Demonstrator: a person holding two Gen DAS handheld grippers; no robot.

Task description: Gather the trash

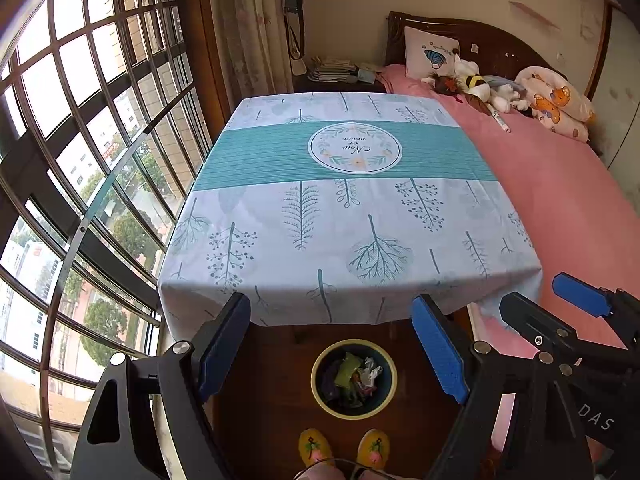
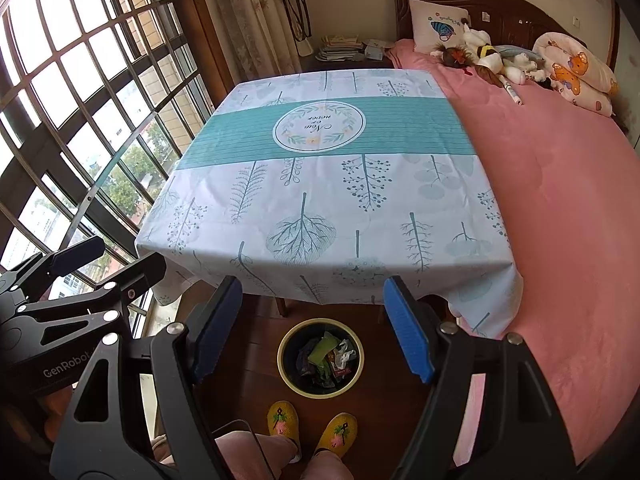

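A round bin (image 1: 320, 394) (image 2: 286, 378) with a yellow rim stands on the wooden floor in front of the table, holding crumpled wrappers and paper (image 1: 354, 376) (image 2: 328, 358). My left gripper (image 1: 332, 344) hangs open above the bin, nothing between its blue pads. My right gripper (image 2: 312, 320) is also open and empty, held beside the left one over the bin. In the left wrist view the right gripper (image 1: 548, 300) shows at the right edge; in the right wrist view the left gripper (image 2: 116, 256) shows at the left edge. The tablecloth (image 1: 332, 200) (image 2: 320, 168) carries no loose items.
A pink bed (image 1: 560, 192) (image 2: 560, 184) with pillows and soft toys lies right of the table. A barred window (image 1: 80, 160) (image 2: 80, 120) runs along the left. A nightstand with books (image 1: 332, 70) (image 2: 340, 46) stands behind the table. A person's yellow slippers (image 1: 344, 448) (image 2: 312, 424) rest near the bin.
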